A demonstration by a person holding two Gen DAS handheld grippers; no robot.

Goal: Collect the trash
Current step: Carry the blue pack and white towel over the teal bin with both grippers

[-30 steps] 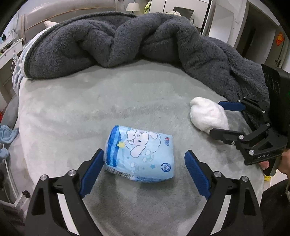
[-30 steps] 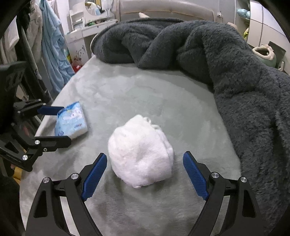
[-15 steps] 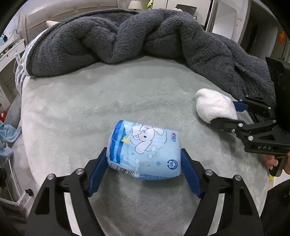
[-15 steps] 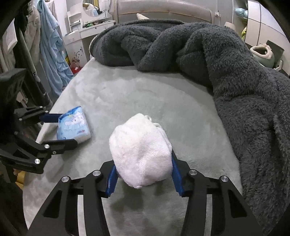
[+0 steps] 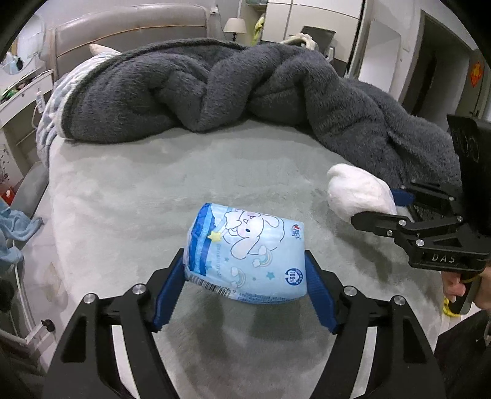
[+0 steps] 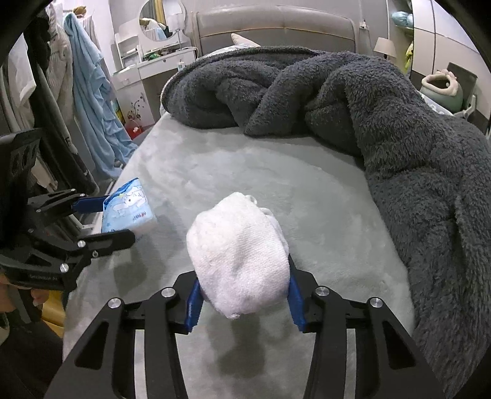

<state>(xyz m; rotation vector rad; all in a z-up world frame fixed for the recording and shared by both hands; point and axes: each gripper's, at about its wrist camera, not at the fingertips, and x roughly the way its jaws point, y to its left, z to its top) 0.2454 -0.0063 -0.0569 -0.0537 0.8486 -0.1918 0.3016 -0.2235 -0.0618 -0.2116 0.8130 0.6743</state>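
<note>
Your left gripper [image 5: 244, 288] clamps the blue pack [image 5: 245, 254] at centre frame; your right gripper [image 6: 242, 299] is closing on the white wad [image 6: 239, 261], at 3 o'clock from the pack. Lift both straight off the bed [image 5: 153, 190], squeezing the soft wad firmly and steering away from the blanket [image 6: 414, 153] at 1 o'clock.

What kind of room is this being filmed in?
Most likely a bedroom: a padded beige headboard stands behind a bed with a rumpled dark grey fleece blanket, beside a white dressing table with a round mirror.

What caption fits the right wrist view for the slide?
Right claw closing on a white wadded cloth above the grey bed; left claw clamps a blue tissue pack.
</note>
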